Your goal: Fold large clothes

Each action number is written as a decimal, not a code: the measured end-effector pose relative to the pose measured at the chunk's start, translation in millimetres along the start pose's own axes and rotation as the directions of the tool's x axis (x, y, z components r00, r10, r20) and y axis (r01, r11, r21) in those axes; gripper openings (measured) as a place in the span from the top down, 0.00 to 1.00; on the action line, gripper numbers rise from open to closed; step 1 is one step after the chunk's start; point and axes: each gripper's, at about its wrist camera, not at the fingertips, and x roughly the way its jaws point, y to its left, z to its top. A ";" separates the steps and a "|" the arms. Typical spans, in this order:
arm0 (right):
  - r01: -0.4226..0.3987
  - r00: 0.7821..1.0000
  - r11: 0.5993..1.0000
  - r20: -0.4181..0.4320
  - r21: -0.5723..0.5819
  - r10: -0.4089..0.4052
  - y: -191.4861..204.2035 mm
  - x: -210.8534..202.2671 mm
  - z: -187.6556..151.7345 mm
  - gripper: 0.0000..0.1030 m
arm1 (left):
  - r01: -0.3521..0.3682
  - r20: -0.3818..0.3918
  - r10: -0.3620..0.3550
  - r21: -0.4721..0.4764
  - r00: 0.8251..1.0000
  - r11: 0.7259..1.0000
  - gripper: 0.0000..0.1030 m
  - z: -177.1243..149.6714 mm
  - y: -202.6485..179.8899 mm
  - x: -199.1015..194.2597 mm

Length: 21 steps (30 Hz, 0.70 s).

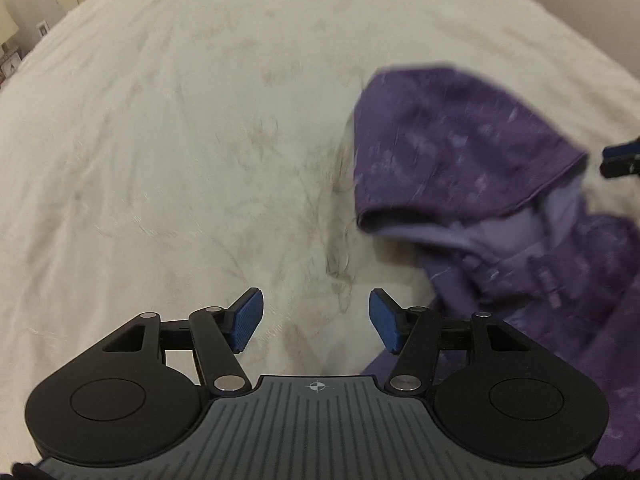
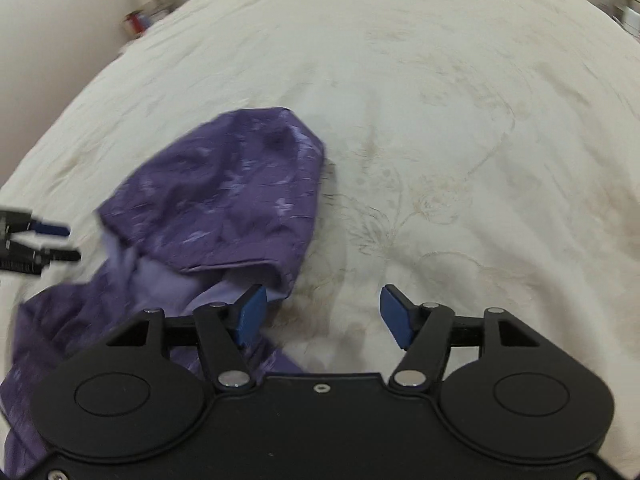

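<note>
A purple patterned hooded jacket (image 1: 472, 148) lies on a cream bedspread (image 1: 180, 140), its hood spread toward the far side and a paler lilac lining showing at the neck. It also shows in the right wrist view (image 2: 224, 200). My left gripper (image 1: 316, 322) is open and empty, above bare bedspread just left of the jacket. My right gripper (image 2: 323, 316) is open and empty; its left finger (image 2: 252, 314) is over the hood's edge. The right gripper's tips show at the left wrist view's right edge (image 1: 620, 158), the left gripper's tips at the right wrist view's left edge (image 2: 48, 242).
The cream bedspread (image 2: 460, 140) with faint floral embroidery covers a wide bed. Furniture and small items stand beyond the bed's far edges: a lamp (image 1: 8, 24) at the left and shelves (image 2: 148, 16) with objects.
</note>
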 end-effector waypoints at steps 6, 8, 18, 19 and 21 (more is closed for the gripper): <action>-0.149 0.981 0.988 0.133 0.035 0.143 15.4 -22.2 27.8 0.53 | 0.198 0.180 -0.165 -0.188 0.970 0.962 0.43 47.5 -13.2 -18.4; -0.189 0.975 0.980 0.130 0.064 0.179 21.5 -5.1 39.3 0.55 | 0.226 0.201 -0.187 -0.194 0.962 0.955 0.43 61.3 -28.3 -4.7; -0.035 0.999 0.966 -0.019 0.256 0.042 -4.1 83.0 23.0 0.66 | 0.121 0.050 -0.110 -0.389 0.993 0.913 0.44 50.1 -31.2 107.4; -0.035 0.999 0.966 -0.019 0.255 0.042 -6.9 83.5 21.4 0.68 | 0.131 0.070 -0.113 -0.389 0.991 0.912 0.44 48.4 -30.4 106.7; -0.036 0.999 0.978 -0.016 0.207 0.040 -3.7 77.8 24.1 0.65 | 0.127 0.069 -0.110 -0.355 0.992 0.926 0.43 50.1 -33.1 106.7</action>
